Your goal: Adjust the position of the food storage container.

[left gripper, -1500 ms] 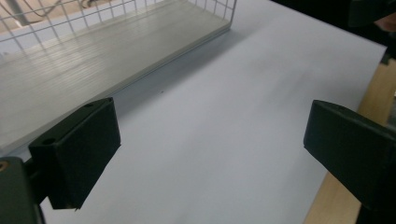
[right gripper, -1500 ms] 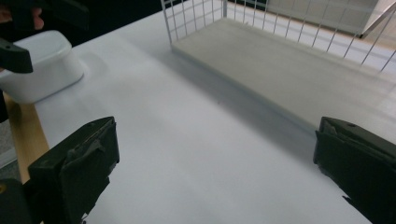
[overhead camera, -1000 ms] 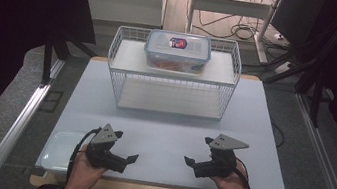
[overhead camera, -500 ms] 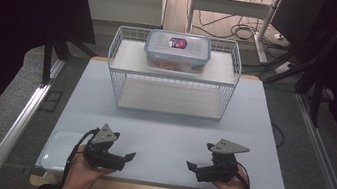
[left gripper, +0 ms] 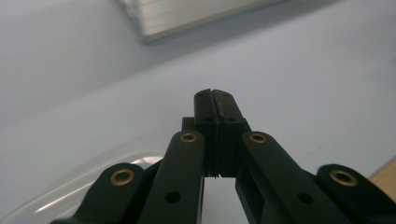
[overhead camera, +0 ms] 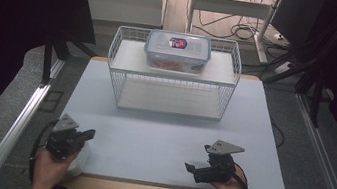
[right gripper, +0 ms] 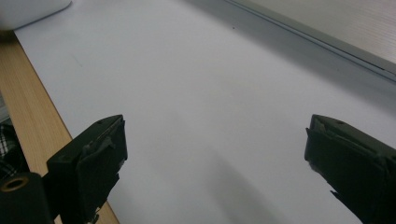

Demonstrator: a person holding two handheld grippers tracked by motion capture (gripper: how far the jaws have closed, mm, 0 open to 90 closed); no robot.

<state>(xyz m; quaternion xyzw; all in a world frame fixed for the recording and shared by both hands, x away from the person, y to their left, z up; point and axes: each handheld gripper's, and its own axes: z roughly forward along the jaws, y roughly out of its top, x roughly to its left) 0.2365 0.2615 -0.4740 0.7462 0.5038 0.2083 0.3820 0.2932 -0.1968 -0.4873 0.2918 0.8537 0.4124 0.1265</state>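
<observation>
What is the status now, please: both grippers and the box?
Left gripper just closed, empty, over a clear tray. Right gripper open, empty. Lidded box untouched on wire rack. Nothing in the way.

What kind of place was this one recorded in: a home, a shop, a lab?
Most likely a lab or workshop bench set up for recording. A bare white table stands between metal rails, cables lie loose on the floor behind, and the wire rack with its food box looks staged.
</observation>
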